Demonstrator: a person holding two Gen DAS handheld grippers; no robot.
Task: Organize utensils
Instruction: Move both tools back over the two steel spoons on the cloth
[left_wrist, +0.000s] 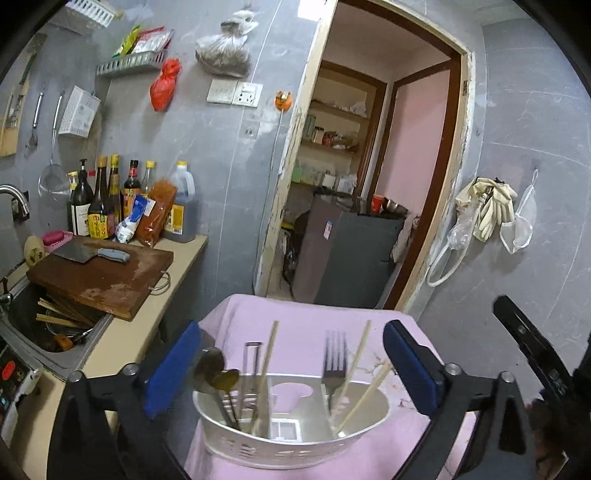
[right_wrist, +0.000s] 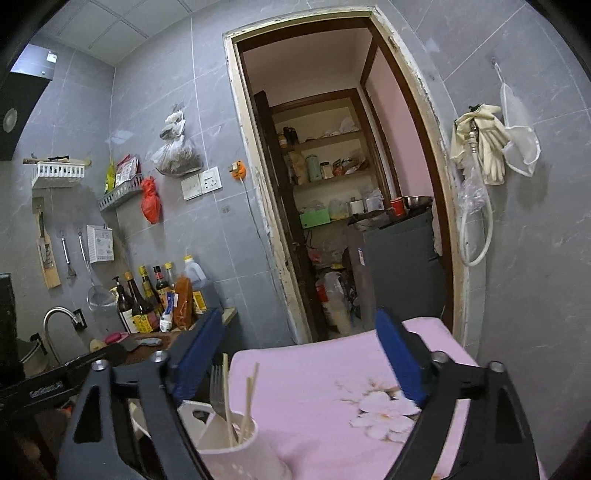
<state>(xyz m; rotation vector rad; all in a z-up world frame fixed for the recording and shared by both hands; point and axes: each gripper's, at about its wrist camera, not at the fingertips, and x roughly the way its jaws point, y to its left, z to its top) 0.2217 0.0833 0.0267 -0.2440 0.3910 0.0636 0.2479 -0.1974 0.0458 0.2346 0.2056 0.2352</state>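
A white utensil holder stands on a pink cloth-covered table. Its left side holds two dark spoons, a metal utensil and a chopstick. Its right side holds a fork and chopsticks. My left gripper is open, its blue pads standing wide on either side of the holder and touching nothing. My right gripper is open too, above the cloth with nothing between its fingers. In the right wrist view the holder sits low on the left with the fork.
On the left a counter bears a wooden cutting board with a cleaver, and several bottles. A sink holds more chopsticks. Behind the table is an open doorway. Gloves hang on the right wall.
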